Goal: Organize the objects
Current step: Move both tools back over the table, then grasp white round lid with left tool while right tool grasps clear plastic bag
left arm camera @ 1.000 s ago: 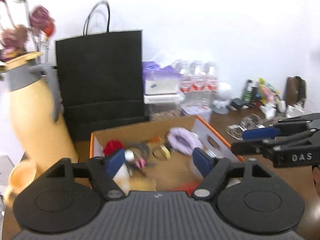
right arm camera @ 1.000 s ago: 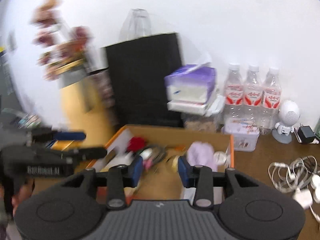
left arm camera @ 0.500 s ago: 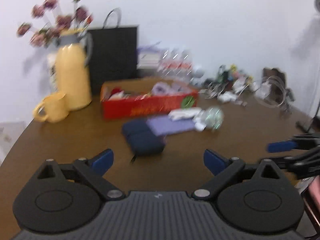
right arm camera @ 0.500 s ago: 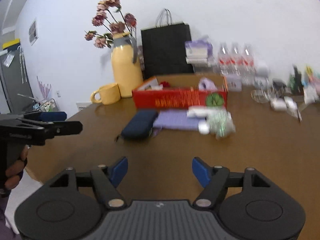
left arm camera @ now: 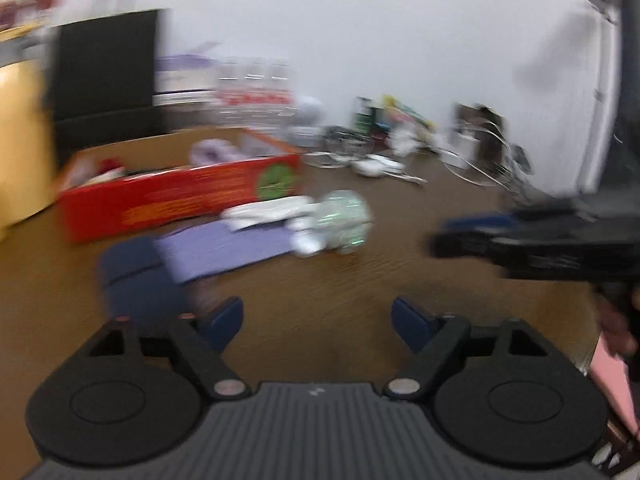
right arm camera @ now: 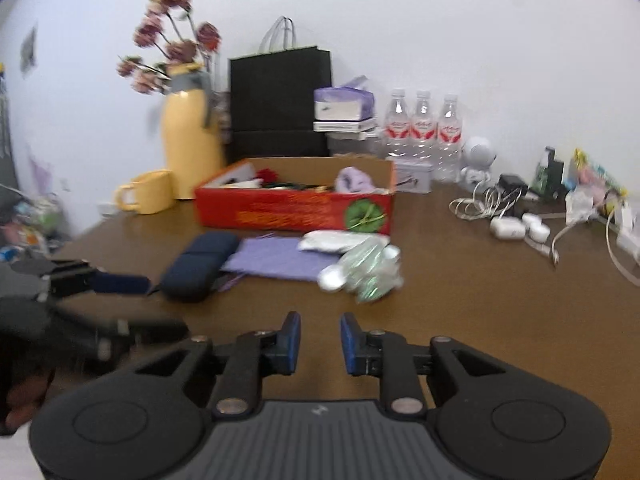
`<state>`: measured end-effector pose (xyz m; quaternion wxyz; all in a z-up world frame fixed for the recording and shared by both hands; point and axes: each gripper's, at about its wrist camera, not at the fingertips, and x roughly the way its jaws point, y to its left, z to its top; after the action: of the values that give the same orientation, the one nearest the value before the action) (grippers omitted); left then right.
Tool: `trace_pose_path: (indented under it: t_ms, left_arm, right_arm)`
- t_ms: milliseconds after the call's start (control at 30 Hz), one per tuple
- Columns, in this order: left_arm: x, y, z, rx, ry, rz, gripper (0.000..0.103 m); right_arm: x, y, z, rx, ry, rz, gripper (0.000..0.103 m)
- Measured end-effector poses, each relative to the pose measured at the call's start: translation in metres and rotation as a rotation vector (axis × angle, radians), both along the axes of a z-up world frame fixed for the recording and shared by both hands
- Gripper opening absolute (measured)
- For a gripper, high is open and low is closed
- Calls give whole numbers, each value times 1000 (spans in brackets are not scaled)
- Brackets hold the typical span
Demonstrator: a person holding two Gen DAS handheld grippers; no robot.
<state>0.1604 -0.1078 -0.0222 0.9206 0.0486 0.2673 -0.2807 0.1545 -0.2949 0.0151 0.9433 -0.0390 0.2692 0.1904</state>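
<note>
An open red cardboard box (right arm camera: 294,210) with several small items inside stands mid-table. In front of it lie a dark blue pouch (right arm camera: 200,264), a purple sheet (right arm camera: 276,258), a white packet (right arm camera: 336,240) and crumpled shiny plastic (right arm camera: 370,270). My right gripper (right arm camera: 320,332) hovers over bare table short of these; its jaws are closing, a narrow gap left and nothing between them. My left gripper (left arm camera: 318,320) hangs just right of the pouch (left arm camera: 140,276); its jaws are wide, closing, with nothing between them. The left wrist view is blurred.
Behind the box stand a yellow jug with flowers (right arm camera: 190,144), a yellow mug (right arm camera: 148,192), a black paper bag (right arm camera: 280,100), a tissue box and three water bottles (right arm camera: 422,128). Cables and small white gadgets (right arm camera: 508,224) litter the right. The table's edge runs along the left.
Both grippers have pulled back from over the red box and come down in front of the loose items. The right jaws have narrowed; the left jaws widened, then came in a little.
</note>
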Motion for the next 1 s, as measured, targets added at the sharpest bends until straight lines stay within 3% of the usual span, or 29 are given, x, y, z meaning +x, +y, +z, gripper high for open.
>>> trace_pose_path:
  t_ms: [33,133,233,333,400,467,533,700,867,1000]
  left_arm:
    - [13,-14,-4,43,-12,-24,78]
    - [45,-48,-18,166,-74,-46,73]
    - [78,-62,-31,174,-60,-91,73]
    - [103,-70,-37,169,-27,-83,66]
    - [114,-72,-39,158,-6,-74,53]
    - [122,-75,-40,157,11,-73,29]
    - [121,-76,-40,157,5,-70,30]
    - [93,-73,-31,163,-25,-83,29]
    - [38,-40,-8,34,16,-2,29]
    - [-4,-8,1,-16,64,119,29]
  right_arm:
    - [14,3,-2,-12,-3,1,33]
    - [58,7,-12,-4,15,-3,39]
    - [93,10,-24,12,37,-20,43]
    - [120,16,-36,-18,34,-47,46]
    - [130,16,-41,-13,29,-64,47]
    - [136,14,-43,9,28,-60,46]
    - [140,8,-44,35,36,-70,33]
    - [130,-8,-38,89,31,-116,30]
    - [81,-17,-22,113,-1,-89,30]
    - [31,-20,-18,135,14,-59,30]
